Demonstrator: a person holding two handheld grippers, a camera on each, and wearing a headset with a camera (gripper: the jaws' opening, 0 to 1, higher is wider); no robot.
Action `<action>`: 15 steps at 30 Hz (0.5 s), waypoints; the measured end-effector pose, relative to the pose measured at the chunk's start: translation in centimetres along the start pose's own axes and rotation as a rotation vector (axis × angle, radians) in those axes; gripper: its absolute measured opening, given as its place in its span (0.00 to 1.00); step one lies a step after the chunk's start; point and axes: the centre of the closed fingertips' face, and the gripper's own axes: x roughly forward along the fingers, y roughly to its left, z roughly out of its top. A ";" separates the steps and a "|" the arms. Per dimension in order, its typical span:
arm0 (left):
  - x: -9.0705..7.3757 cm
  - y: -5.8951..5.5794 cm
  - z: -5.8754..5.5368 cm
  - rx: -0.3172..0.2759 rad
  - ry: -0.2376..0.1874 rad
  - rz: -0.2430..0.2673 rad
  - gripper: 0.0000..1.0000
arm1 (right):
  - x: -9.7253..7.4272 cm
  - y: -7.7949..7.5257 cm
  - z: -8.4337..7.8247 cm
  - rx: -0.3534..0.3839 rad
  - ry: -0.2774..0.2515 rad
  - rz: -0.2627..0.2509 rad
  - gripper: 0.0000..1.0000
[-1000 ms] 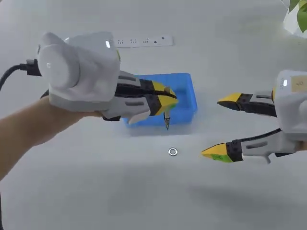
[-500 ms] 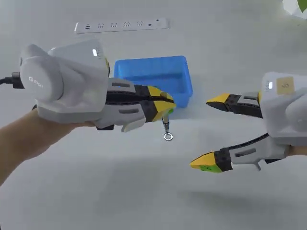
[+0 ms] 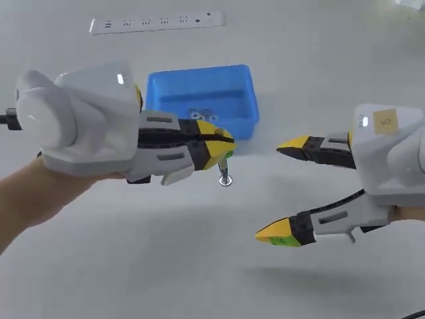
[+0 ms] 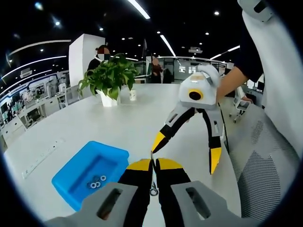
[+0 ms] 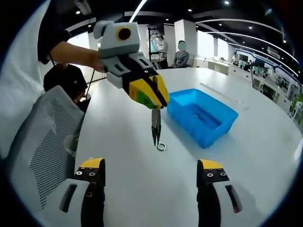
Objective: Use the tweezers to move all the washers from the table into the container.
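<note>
My left gripper [image 3: 229, 143] is shut on a pair of tweezers [image 3: 225, 167] that point down at the white table. Their tips meet a small metal washer [image 3: 226, 181] lying just in front of the blue container [image 3: 236, 93]. The right gripper view shows the tweezers [image 5: 155, 126] touching the washer [image 5: 161, 146] beside the container [image 5: 222, 118]; I cannot tell whether the tips pinch it. In the left gripper view the tweezers [image 4: 153, 177] run from my shut jaws to the washer [image 4: 154, 191]. My right gripper [image 3: 272, 189] hovers open and empty to the right.
Several washers [image 3: 199, 116] lie inside the container. A white power strip [image 3: 156, 22] lies at the table's far edge. A potted plant [image 4: 111, 78] stands farther along the table. A mesh chair [image 5: 47, 137] is beside the table.
The left gripper has brought the tweezers' tips down and over onto the washer, which lay apart from them a second ago. The right gripper has held its place, open.
</note>
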 end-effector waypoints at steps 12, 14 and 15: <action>0.5 0.0 -0.6 0.001 0.007 0.005 0.06 | 0.3 0.7 -0.5 0.012 0.019 0.028 0.78; 0.5 -0.1 -0.7 -0.007 0.000 0.004 0.06 | 0.3 0.7 -0.4 0.013 0.019 0.030 0.78; 0.4 -0.1 -0.7 -0.002 -0.003 0.006 0.06 | 0.3 0.7 -0.4 0.012 0.021 0.029 0.78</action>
